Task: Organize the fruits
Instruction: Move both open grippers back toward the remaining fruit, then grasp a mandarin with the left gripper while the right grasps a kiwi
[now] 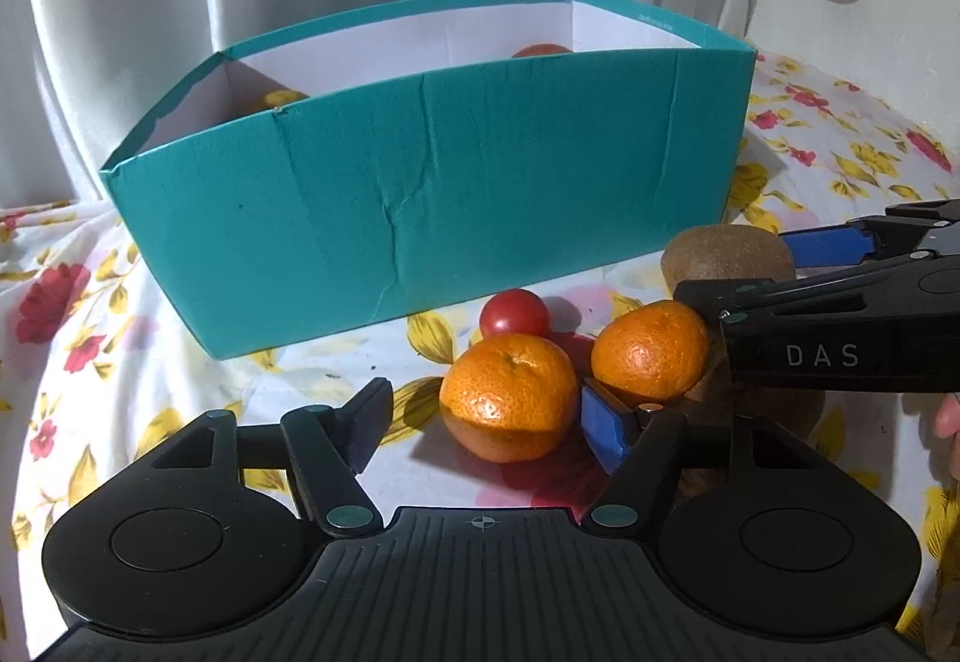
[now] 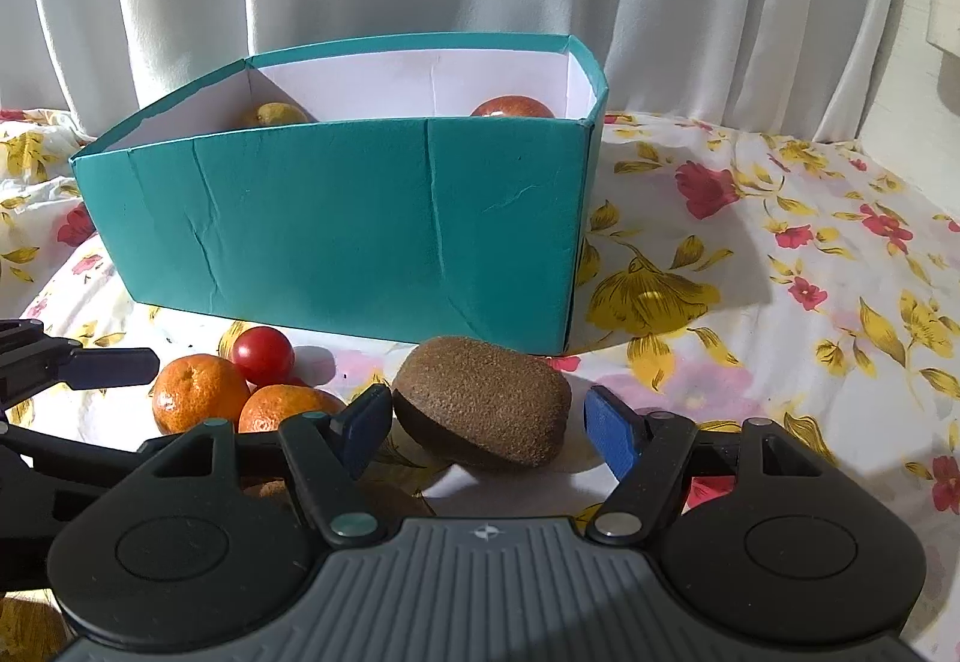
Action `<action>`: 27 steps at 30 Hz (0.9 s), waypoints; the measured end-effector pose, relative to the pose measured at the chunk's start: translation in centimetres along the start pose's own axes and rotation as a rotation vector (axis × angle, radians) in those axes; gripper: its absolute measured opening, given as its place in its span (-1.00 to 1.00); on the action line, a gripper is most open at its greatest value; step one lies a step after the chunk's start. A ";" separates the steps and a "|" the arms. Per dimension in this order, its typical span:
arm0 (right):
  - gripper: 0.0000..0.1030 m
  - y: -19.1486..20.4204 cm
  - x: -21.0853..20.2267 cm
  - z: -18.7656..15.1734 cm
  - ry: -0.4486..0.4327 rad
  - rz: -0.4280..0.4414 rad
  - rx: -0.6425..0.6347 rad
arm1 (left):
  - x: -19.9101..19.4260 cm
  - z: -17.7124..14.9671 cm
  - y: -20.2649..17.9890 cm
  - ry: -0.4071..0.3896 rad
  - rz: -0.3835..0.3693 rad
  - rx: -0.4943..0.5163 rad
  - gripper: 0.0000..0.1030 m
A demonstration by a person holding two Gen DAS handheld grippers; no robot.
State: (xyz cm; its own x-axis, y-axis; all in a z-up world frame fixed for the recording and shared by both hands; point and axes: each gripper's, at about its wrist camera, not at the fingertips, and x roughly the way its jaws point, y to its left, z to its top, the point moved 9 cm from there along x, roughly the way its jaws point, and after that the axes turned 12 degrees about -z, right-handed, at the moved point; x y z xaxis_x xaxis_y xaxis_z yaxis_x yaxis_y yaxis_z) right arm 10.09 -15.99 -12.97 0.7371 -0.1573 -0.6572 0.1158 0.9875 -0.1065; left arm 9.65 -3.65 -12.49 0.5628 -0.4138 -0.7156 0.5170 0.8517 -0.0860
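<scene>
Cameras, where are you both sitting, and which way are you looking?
Left wrist: on the left gripper, looking forward at the near tangerine and teal box; its own fingers show, plus the right gripper reaching in.
Right wrist: on the right gripper, looking forward at the kiwi; its own fingers show, with the left gripper at left.
Shared: box, tangerines, cherry tomato, kiwi, floral cloth.

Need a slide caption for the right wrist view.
Open right gripper straddles brown fuzzy kiwi before teal cardboard box.

Two mandarins, tomato, kiwi — before teal box.
</scene>
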 end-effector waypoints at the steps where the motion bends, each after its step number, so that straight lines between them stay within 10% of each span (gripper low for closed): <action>1: 0.39 0.1 0.2 0.0 0.004 0.001 -0.003 | 0.2 -0.1 0.0 0.005 -0.005 -0.002 0.34; 27: 0.26 -0.6 0.0 0.0 -0.004 0.008 0.043 | -2.0 0.6 0.3 -0.038 0.004 -0.023 0.00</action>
State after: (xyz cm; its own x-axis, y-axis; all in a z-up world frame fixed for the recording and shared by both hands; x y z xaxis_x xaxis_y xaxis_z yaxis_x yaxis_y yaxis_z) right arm 10.06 -16.60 -12.93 0.7409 -0.1491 -0.6548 0.1379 0.9880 -0.0690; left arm 9.12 -2.76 -10.65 0.5893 -0.4219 -0.6890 0.4999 0.8604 -0.0994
